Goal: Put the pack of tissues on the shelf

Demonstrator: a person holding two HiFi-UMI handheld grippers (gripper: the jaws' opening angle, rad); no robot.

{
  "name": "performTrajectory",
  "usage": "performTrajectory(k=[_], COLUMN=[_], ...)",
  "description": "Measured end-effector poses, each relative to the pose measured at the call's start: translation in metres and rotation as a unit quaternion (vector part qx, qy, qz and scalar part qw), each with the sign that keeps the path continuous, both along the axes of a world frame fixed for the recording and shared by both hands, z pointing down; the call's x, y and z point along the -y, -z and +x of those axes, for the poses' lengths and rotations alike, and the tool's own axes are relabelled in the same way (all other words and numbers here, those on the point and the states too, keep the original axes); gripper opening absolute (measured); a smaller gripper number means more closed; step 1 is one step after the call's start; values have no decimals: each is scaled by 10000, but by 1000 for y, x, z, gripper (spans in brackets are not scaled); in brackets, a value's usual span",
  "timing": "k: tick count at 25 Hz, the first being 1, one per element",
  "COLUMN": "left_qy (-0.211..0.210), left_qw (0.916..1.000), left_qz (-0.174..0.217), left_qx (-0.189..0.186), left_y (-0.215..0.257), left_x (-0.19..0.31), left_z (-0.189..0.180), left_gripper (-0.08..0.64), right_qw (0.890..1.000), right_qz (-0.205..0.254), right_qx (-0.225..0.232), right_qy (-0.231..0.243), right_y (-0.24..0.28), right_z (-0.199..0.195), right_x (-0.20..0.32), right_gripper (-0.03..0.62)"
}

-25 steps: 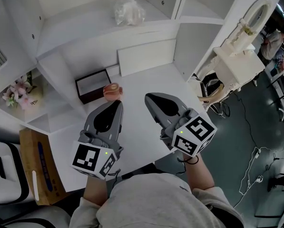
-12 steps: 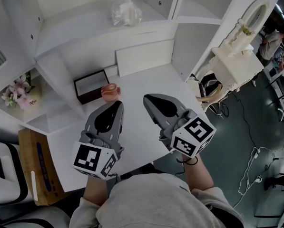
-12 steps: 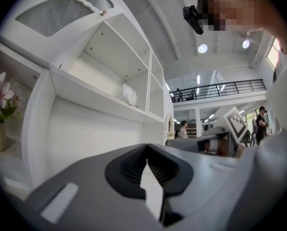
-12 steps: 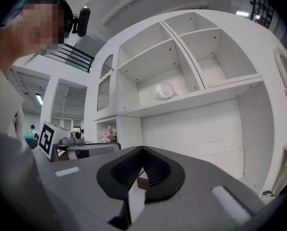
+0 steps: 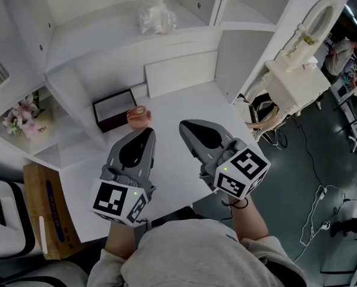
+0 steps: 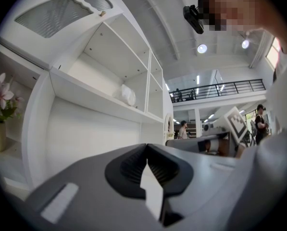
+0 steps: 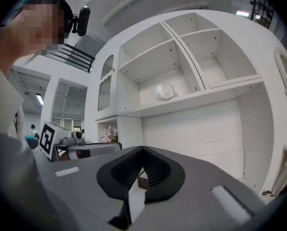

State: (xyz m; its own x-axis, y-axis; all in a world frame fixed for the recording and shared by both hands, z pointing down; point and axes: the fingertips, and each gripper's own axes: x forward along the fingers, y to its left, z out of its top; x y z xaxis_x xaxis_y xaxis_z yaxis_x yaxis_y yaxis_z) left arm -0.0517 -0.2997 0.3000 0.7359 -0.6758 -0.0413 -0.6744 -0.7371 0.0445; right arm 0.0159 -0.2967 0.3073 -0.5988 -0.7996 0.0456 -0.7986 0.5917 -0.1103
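**A:** You held both grippers level and side by side over the near part of the surface (image 5: 184,106), a little apart, with their tips toward the shelving. Your left gripper (image 5: 147,133) had its jaws pressed together, with nothing between them.

**B:** Your right gripper (image 5: 183,125) was the same, with its jaws pressed together and nothing pinched. Just past your left tip sat a small pink object (image 5: 139,115). A black box (image 5: 115,107) with a pale inside lay close on its left, though I couldn't tell whether the two touched.

**A:** Further left, at about that depth, flowers (image 5: 20,115) stood in a low side compartment.

**B:** Behind the box, a white board (image 5: 181,72) stood on edge at the back of the surface.

**A:** The tissues (image 5: 156,15) were farthest of all, well apart from both your grippers. The pack lay on the shelf (image 5: 94,36) above that board, in the wide compartment, toward its right end near the upright divider. Neither gripper touched it.
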Motion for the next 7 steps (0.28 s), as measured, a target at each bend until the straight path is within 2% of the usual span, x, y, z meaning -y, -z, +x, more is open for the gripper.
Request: performTrajectory(k=[7], left_qy=[-23], left_qw=[10000], left_qz=[-11], left_qx=[-31], left_y=[-2], left_x=[0], left_z=[0], left_gripper=[2], right_qw=[10000], right_qz=[-16], right_qx=[-17], right_qy=[-25], right_y=[-2], right_z=[0], right_x=[-1], right_gripper=[0])
